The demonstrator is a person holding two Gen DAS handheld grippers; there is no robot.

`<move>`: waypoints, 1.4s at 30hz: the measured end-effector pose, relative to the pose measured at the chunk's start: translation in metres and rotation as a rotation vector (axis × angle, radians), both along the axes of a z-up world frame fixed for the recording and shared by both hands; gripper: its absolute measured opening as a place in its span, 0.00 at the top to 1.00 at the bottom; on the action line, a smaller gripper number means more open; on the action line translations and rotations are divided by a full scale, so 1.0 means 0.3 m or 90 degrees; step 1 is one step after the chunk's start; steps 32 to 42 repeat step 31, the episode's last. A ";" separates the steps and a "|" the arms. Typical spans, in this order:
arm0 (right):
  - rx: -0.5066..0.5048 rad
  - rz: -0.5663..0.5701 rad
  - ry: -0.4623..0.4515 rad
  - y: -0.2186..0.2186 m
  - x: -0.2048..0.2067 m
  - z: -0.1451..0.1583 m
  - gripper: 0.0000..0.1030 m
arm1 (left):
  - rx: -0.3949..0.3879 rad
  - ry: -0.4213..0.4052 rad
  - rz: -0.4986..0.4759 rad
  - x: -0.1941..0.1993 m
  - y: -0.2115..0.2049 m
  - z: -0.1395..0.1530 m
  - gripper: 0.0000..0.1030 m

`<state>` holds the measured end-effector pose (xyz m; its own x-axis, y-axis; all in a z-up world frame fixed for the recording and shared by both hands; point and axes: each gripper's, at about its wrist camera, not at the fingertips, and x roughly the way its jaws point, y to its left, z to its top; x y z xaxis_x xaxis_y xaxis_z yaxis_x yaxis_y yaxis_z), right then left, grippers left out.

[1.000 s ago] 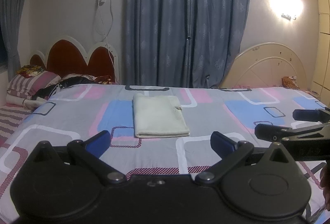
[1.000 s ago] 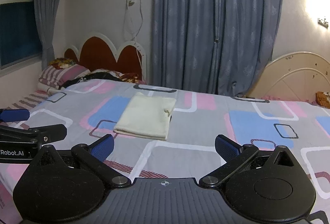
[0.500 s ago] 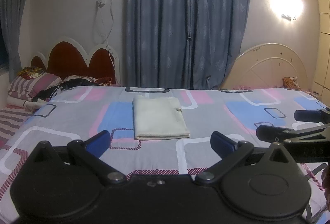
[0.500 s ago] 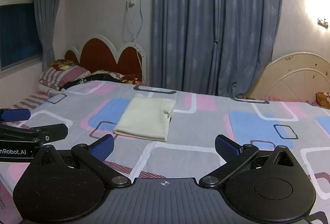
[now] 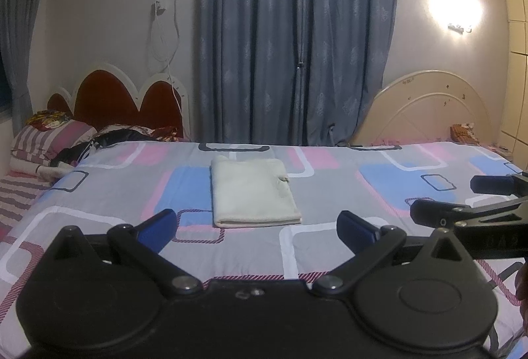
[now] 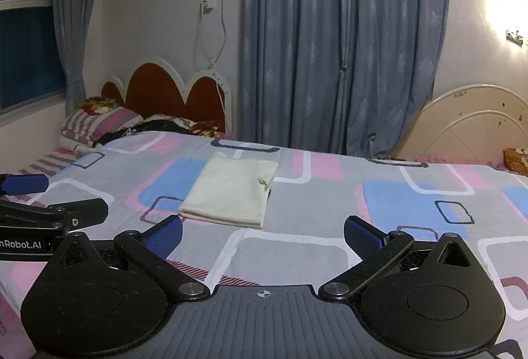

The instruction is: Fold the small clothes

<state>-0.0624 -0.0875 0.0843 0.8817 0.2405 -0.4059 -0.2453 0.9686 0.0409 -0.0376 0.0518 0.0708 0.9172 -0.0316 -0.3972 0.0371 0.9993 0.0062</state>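
Note:
A cream garment (image 5: 252,190) lies folded into a neat rectangle on the patterned bedspread (image 5: 330,246); the right wrist view shows the garment (image 6: 232,194) left of centre. My left gripper (image 5: 255,228) hovers open just short of its near edge, nothing between the blue pads. My right gripper (image 6: 263,235) is also open and empty, held back from the cloth. Each gripper shows in the other's view: the right gripper (image 5: 455,198) at the right edge, the left gripper (image 6: 49,197) at the left edge.
Striped pillows (image 5: 49,141) and dark clothing (image 5: 109,141) lie by the red headboard (image 5: 122,101) at far left. Grey curtains (image 5: 297,35) hang behind the bed. A cream headboard (image 5: 429,108) leans at right, under a wall lamp (image 5: 455,5).
Both views have tilted slightly upward, so the bed and folded garment sit a little lower in frame. Both grippers stay open and the garment has not moved.

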 end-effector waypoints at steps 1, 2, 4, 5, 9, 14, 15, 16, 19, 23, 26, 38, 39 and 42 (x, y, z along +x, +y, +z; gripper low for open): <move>0.000 0.001 0.000 0.000 0.000 -0.001 0.00 | 0.000 0.000 0.000 0.001 0.003 0.000 0.00; 0.000 0.002 0.001 -0.005 0.001 -0.001 0.00 | 0.000 0.000 0.000 0.001 0.003 0.000 0.00; 0.000 0.002 0.001 -0.007 0.002 0.001 0.00 | 0.001 -0.001 0.001 0.002 0.003 0.000 0.00; 0.000 0.003 0.001 -0.006 0.003 0.000 0.00 | 0.000 0.000 0.001 0.002 0.005 0.000 0.00; -0.002 0.006 0.000 -0.003 0.002 0.005 0.00 | 0.000 0.000 0.004 0.002 0.011 0.000 0.00; -0.003 0.009 -0.001 0.000 0.008 0.006 0.00 | 0.001 -0.003 0.009 -0.004 0.011 0.002 0.00; -0.003 0.010 -0.001 0.002 0.009 0.007 0.00 | 0.000 -0.004 0.011 -0.004 0.013 0.002 0.00; -0.004 0.011 -0.001 0.003 0.010 0.008 0.00 | -0.002 -0.004 0.014 -0.005 0.017 0.003 0.00; -0.006 0.013 -0.002 0.005 0.015 0.012 0.00 | -0.008 -0.005 0.018 -0.002 0.027 0.004 0.00; -0.007 0.014 -0.002 0.006 0.020 0.012 0.00 | -0.007 -0.005 0.017 0.000 0.028 0.004 0.00; -0.006 0.014 -0.002 0.005 0.020 0.012 0.00 | 0.003 -0.014 0.003 -0.001 0.023 0.004 0.02; -0.006 0.013 -0.002 0.005 0.023 0.013 0.00 | -0.003 -0.024 0.018 -0.004 0.027 0.011 0.01; -0.006 0.013 -0.002 0.005 0.023 0.013 0.00 | -0.003 -0.024 0.018 -0.004 0.027 0.011 0.01; -0.006 0.013 -0.002 0.005 0.023 0.013 0.00 | -0.003 -0.024 0.018 -0.004 0.027 0.011 0.01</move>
